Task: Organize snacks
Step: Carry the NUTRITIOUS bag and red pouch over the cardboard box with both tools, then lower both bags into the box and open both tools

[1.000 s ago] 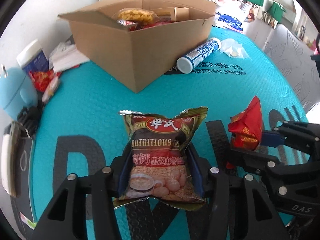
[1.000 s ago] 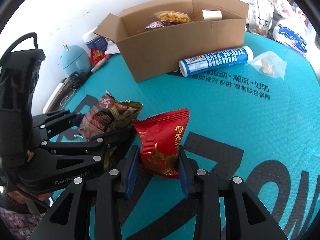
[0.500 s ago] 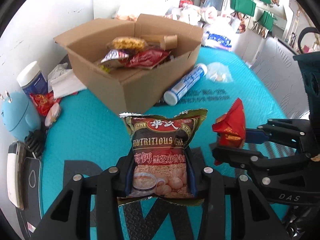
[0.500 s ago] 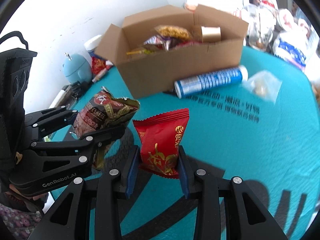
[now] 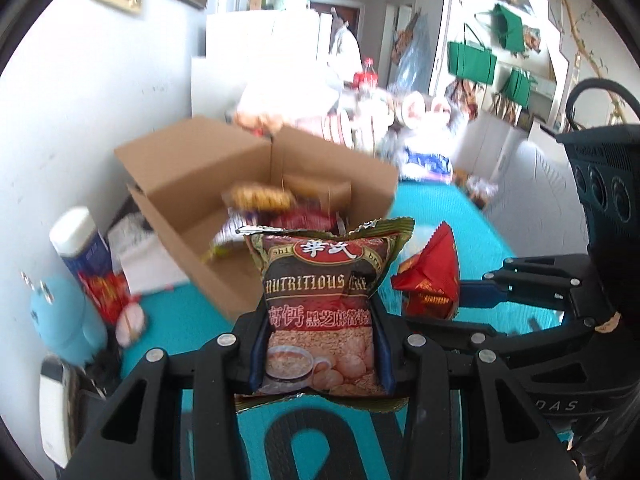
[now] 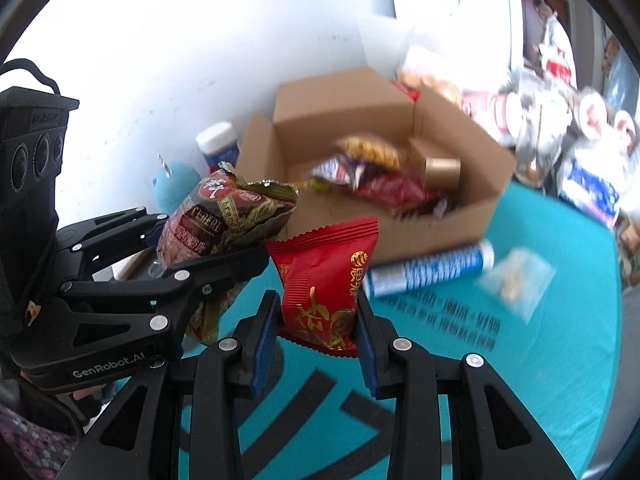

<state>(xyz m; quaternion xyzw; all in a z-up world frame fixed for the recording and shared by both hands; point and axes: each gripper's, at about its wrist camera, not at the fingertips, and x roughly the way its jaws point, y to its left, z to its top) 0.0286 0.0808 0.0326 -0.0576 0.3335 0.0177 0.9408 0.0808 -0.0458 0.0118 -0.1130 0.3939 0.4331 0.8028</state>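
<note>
My left gripper [image 5: 320,344] is shut on a brown cereal snack packet [image 5: 320,304], held upright above the teal mat. My right gripper [image 6: 316,320] is shut on a red snack packet [image 6: 324,284], also lifted. Each gripper shows in the other's view: the red packet [image 5: 430,276] to my left gripper's right, the brown packet [image 6: 224,216] to my right gripper's left. An open cardboard box [image 5: 192,232] with several snack packets inside stands just beyond both; it also shows in the right wrist view [image 6: 460,216].
A blue-and-white tube [image 6: 428,272] and a small clear bag [image 6: 516,280] lie on the teal mat [image 6: 560,360] right of the box. A white-capped jar [image 5: 80,240], a light blue device [image 5: 64,320] and red wrappers [image 5: 104,292] sit left of the box by the wall.
Both grippers have risen and moved toward the box with their packets still held. The box now looks closer and its inside is more visible.
</note>
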